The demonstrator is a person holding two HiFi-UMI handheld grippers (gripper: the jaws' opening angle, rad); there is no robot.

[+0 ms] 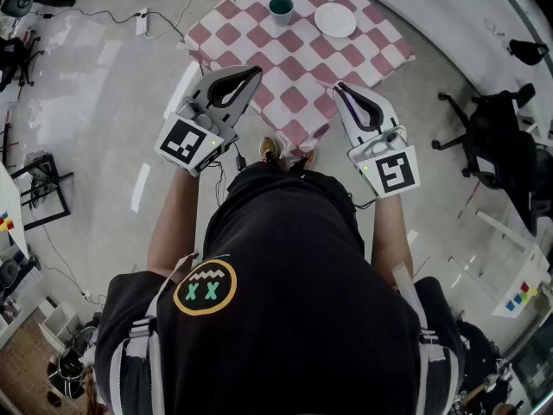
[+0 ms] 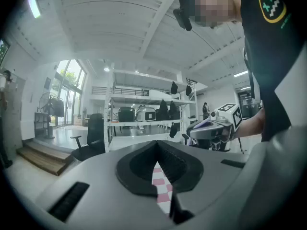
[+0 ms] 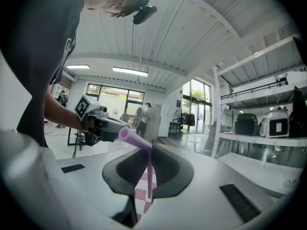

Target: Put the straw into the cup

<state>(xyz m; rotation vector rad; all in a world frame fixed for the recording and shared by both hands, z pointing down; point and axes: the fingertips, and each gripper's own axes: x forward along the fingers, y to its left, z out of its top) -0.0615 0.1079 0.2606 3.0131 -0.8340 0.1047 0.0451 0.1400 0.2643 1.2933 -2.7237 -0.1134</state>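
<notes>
Holding the straw (image 3: 139,141): right hand-held gripper (image 1: 339,87), jaws pinched together on the thin tube near their tips.
Straw: pale purple, bendy type. Lower length running straight down between the black pads. Upper bent length angled out to the left in the right gripper view, open end toward the camera.
Left hand-held gripper (image 1: 256,73): jaws closed tip to tip, nothing between them. Only red-and-white checks visible through the slot below the tips.
Cup (image 1: 281,6): dark teal, upright on the far part of the table, well apart from both hand-held grippers and from the straw.
Plate (image 1: 335,20): white, round, near the cup, to its right in the head view.
Table (image 1: 294,63): covered in a red-and-white checked cloth, directly ahead of the person. Tips of both hand-held grippers seen over its near edge in the head view.
Marker cubes: black-and-white square patterns, one at the rear of the left unit (image 1: 186,141), one at the rear of the right (image 1: 393,173), both facing up toward the head camera.
Shirt (image 1: 285,318): black, with a yellow-ringed round badge on the chest, filling the lower half of the head view.
Office chair (image 1: 497,141): black, on the pale floor to the right of the table.
Shelving (image 2: 144,123): white open rack carrying dark appliances, in the background of the left gripper view.
</notes>
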